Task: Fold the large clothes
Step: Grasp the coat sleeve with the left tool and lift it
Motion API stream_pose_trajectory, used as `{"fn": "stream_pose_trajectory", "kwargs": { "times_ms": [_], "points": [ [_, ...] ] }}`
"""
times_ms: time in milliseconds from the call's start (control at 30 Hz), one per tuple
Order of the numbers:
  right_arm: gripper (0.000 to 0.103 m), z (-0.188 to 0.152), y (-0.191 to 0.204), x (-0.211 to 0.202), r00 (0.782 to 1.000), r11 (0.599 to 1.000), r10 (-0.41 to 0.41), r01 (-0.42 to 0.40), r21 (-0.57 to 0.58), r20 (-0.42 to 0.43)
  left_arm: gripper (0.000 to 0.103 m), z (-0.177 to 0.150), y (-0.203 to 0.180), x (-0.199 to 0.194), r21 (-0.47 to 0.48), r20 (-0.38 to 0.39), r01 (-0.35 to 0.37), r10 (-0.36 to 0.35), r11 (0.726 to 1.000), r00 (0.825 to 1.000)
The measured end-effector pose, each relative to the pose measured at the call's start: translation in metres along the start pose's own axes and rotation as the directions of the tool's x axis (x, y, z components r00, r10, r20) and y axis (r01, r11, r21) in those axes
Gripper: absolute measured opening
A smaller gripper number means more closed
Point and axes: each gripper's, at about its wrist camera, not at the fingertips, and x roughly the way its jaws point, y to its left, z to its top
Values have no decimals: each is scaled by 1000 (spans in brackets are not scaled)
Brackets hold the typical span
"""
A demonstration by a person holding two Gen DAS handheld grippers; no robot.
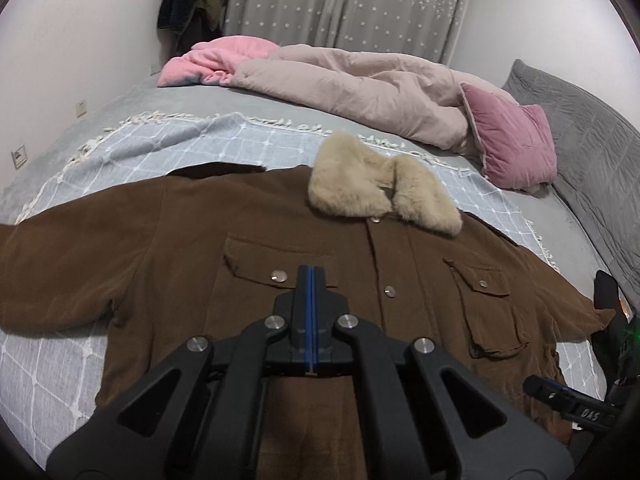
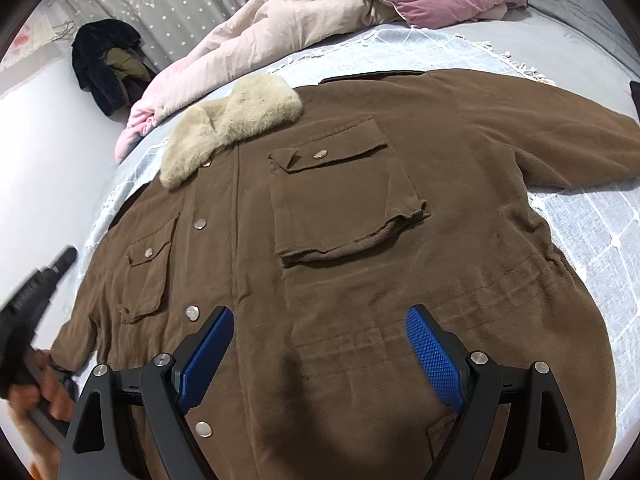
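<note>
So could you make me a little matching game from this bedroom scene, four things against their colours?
Things:
1. jacket
2. fur collar
3. cushion
4. finger pads

Colours:
A. blue
B. cream
C. brown
D. dusky pink

Pairs: 1-C, 2-B, 3-D, 4-A

A brown jacket (image 1: 180, 248) lies face up, buttoned and spread flat on the bed (image 1: 120, 108), sleeves stretched toward 9 and 3 o'clock. Its beige fur collar (image 1: 380, 196) sits at 12 o'clock. Two flapped chest pockets (image 2: 344, 192) with metal snaps flank the placket.
</note>
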Motion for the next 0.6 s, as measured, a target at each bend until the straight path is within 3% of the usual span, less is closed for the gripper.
{"fn": "stream_pose_trajectory", "kwargs": {
  "times_ms": [167,233,300,333,367,433,500,533,567,600],
  "points": [
    [89,2,-1,0,1000,1000,10,-10,18,2,0,-3,30,-8,-35,0,-62,62,997,998],
    [89,1,-3,1,1000,1000,10,-10,23,-2,2,-5,49,-13,-65,2,-133,134,989,991],
    [89,1,-4,1,1000,1000,13,-13,27,-4,31,-4,79,-22,-125,-8,-254,255,959,967],
    [89,0,-5,1,1000,1000,13,-12,28,-6,69,-5,100,-28,-177,-11,-339,343,924,939],
    [89,0,-5,1,1000,1000,12,-12,28,-7,90,-6,116,-34,-221,-3,-401,410,889,912],
    [89,0,-5,3,1000,1000,10,-10,29,-11,90,-7,152,-51,-326,25,-520,557,790,830],
    [89,0,-4,5,1000,999,11,-10,30,-19,90,-4,182,-57,-382,4,-597,647,705,762],
    [89,-1,-3,7,1000,999,13,-13,30,-23,90,-3,191,-58,-397,-8,-616,669,680,744],
    [89,-1,-2,9,999,999,17,-17,29,-29,90,-1,211,-57,-424,-45,-655,708,625,705],
    [89,-2,-1,10,999,999,19,-18,27,-34,90,-1,226,-55,-448,-82,-675,726,586,683]
  ]
}}
